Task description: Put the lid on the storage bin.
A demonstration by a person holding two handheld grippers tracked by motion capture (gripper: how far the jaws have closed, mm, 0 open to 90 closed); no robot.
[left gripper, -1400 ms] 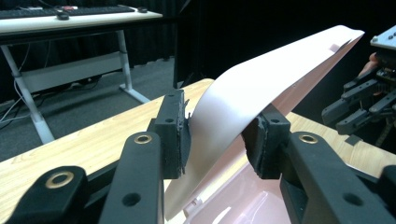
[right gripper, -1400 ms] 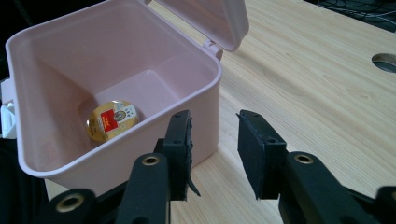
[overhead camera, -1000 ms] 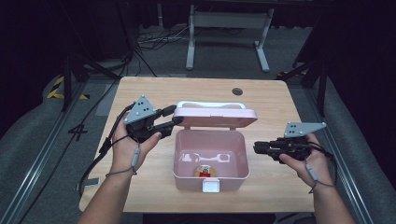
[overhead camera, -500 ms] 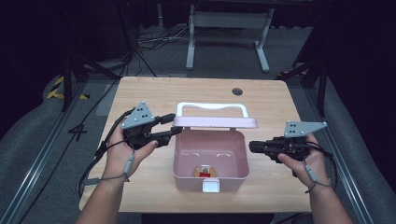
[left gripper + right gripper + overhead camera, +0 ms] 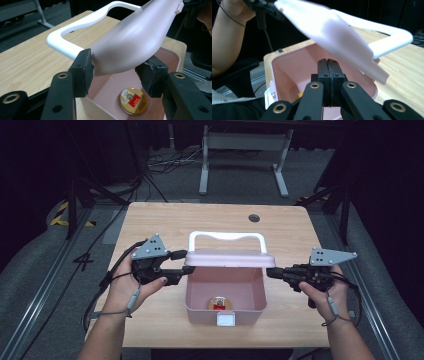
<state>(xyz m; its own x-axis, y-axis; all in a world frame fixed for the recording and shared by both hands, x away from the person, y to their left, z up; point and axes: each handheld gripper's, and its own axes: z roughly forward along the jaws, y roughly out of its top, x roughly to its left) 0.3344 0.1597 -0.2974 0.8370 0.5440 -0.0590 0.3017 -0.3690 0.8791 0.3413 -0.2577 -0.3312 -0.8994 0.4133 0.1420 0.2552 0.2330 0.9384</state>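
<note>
- A pink box (image 5: 225,292) stands near the front edge of the desk (image 5: 165,222), about midway between its left and right edges, its front latch facing the person.
- Inside the pink box, on the floor toward the front wall, lies a small round gold tin (image 5: 132,100) with a red label.
- The pink lid (image 5: 230,258) is raised along the back of the box, hinged up, with its white handle (image 5: 226,238) pointing toward the far edge of the desk.
- The left gripper (image 5: 184,262) sits at the lid's left end. In the left gripper view the lid's corner lies between the pads (image 5: 86,72); one pad is against it, the other just clear, so the jaws stand partly open and have just been opening.
- The right gripper (image 5: 269,272) is at the box's right rim, below the lid's right end, jaws pressed fully together and holding nothing.
- Against the earlier frames, the lid is tipped up a little further, and the left gripper has drawn slightly away from the box's left wall.
</note>
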